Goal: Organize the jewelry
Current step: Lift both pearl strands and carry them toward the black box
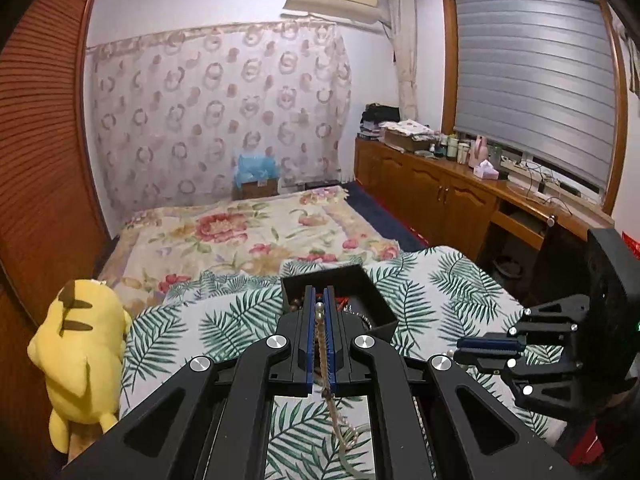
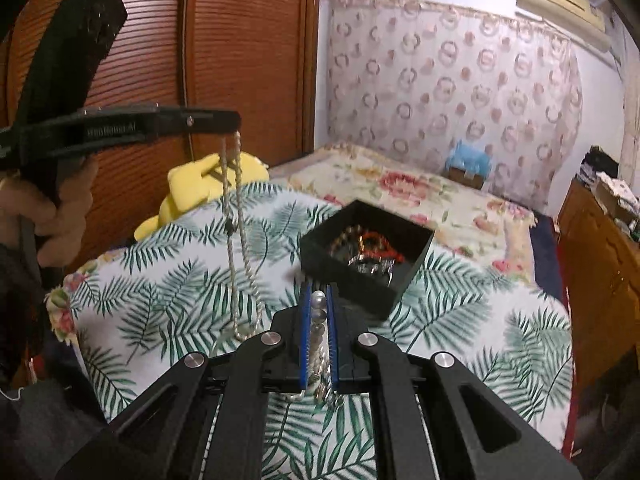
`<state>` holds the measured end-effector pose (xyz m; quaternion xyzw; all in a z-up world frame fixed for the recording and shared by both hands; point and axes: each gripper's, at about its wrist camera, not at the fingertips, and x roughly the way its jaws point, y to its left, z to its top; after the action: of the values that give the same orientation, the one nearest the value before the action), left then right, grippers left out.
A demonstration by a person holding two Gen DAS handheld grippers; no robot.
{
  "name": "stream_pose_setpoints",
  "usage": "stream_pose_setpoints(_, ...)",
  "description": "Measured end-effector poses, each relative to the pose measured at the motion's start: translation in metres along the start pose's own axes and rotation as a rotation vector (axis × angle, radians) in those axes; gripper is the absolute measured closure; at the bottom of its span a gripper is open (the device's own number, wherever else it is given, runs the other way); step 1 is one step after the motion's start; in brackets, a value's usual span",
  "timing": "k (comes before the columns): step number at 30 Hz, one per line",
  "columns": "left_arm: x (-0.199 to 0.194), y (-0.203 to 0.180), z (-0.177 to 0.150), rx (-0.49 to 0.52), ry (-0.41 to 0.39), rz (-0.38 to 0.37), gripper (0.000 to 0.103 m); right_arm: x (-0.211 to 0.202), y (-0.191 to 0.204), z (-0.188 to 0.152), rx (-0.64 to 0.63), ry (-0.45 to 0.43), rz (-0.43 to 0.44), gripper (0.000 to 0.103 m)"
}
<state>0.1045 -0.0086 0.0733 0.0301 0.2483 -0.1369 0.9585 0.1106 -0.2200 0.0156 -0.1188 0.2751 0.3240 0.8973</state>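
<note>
Two hand-held grippers share a single pearl necklace (image 2: 236, 240) above a palm-leaf cloth, with a black jewelry box (image 2: 366, 258) waiting just beyond. The left gripper (image 1: 319, 300) has its jaws closed on the strand, beads showing between the blue pads; seen from the right wrist camera, it holds the necklace high at about 10 o'clock, the doubled strand hanging straight down, its long axis vertical, before it curves across toward the other tool. The right gripper (image 2: 319, 300) has its jaws pinched on beads too; whether these belong to the same strand cannot be told for certain, though it appears so. From the right jaws the box lies close ahead at roughly 1 o'clock, open and already carrying a tangle of red and metallic pieces. From the left jaws it sits dead ahead at 12 o'clock. Judged from this, the right gripper is the lower and likely nearer one. A yellow plush toy (image 1: 82, 356) rests at the bed's edge.
</note>
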Motion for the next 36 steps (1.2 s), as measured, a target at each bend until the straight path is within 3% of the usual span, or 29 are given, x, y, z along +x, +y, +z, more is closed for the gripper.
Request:
stream_pose_setpoints(10, 0.0, -0.01, 0.027, 0.019, -0.054, -0.029, 0.099, -0.018, -0.019, 0.036, -0.01, -0.077, -0.032, 0.094)
stream_pose_setpoints(36, 0.039, 0.008, 0.099, -0.009, -0.056, -0.049, 0.1, -0.026, -0.06, 0.122, -0.036, -0.166, -0.01, 0.094)
